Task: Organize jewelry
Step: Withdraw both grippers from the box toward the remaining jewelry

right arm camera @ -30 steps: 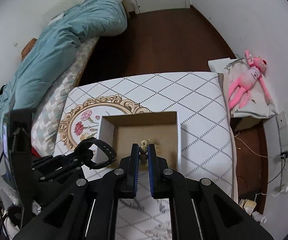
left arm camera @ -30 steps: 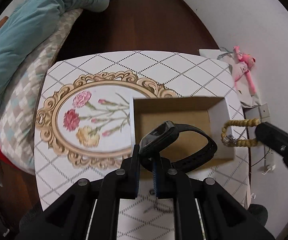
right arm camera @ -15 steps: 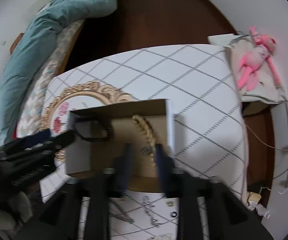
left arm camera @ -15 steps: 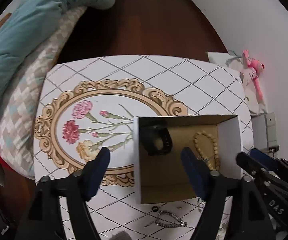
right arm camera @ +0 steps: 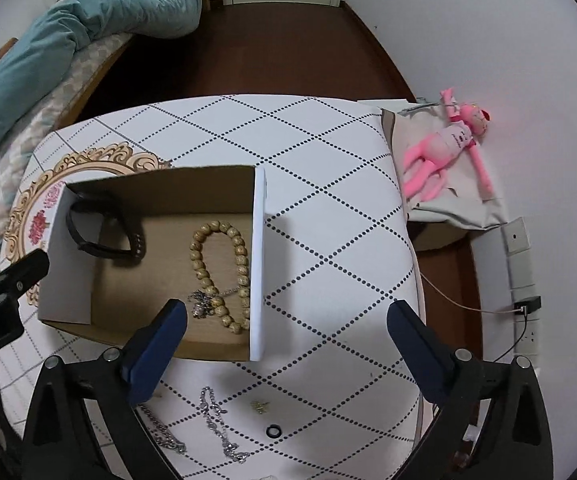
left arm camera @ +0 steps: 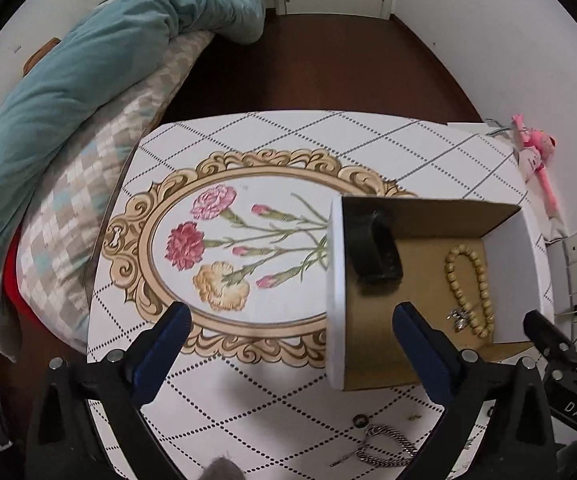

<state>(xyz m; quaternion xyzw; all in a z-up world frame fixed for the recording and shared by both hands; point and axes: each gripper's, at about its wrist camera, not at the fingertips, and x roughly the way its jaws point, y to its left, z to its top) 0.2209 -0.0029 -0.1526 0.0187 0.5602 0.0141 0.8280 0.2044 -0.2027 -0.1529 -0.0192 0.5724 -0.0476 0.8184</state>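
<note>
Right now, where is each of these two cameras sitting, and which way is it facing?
Left wrist: on the left gripper, looking steeply down at the floral table and box; its open fingers and the right gripper's tip show.
Right wrist: on the right gripper, looking down at the box; its open fingers and the left gripper show.
Shared: box, black watch, bead bracelet, pink toy.

Even, soft indoor light, fairly bright; slight pinkish bloom on the plush toy (right arm camera: 448,148) far right of the right gripper (right arm camera: 286,322). Heavy fisheye bend w/ dark vignette corners. Box (left arm camera: 336,300) casts soft shadows; mild blur throughout
</note>
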